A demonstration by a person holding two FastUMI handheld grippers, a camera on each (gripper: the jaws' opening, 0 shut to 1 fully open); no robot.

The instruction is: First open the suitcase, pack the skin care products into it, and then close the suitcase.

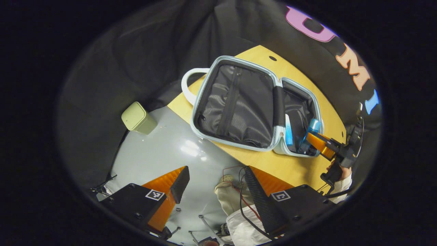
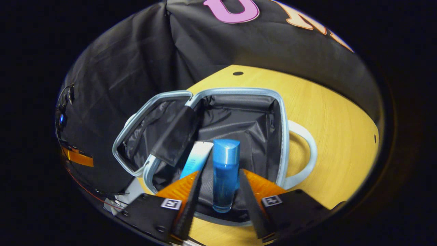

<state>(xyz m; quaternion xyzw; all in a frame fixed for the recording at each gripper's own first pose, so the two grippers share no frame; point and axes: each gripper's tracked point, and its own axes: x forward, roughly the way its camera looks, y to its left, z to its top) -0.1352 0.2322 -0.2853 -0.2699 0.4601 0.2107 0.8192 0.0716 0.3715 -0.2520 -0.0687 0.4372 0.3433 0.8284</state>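
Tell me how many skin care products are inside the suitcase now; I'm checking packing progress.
2. A blue bottle lies in the open suitcase, between the right gripper's open fingers. A pale tube lies beside it. Others may be hidden by the lining.

Cannot tell in the right gripper view whether the right tongs (image 2: 218, 191) touch the blue bottle (image 2: 225, 174) standing between the fingers, nor how far the white-and-blue tube (image 2: 197, 159) at its nine o'clock runs, its lower end lost behind the near finger. Seen far off at three o'clock in the left gripper view, right tongs (image 1: 315, 138) too small to judge the gap, bottle (image 1: 312, 128) half hidden by the suitcase (image 1: 239, 102) rim. At six o'clock there, a sleeve (image 1: 244, 229) cut by the edge, and small dark items at seven o'clock too blurred to name.
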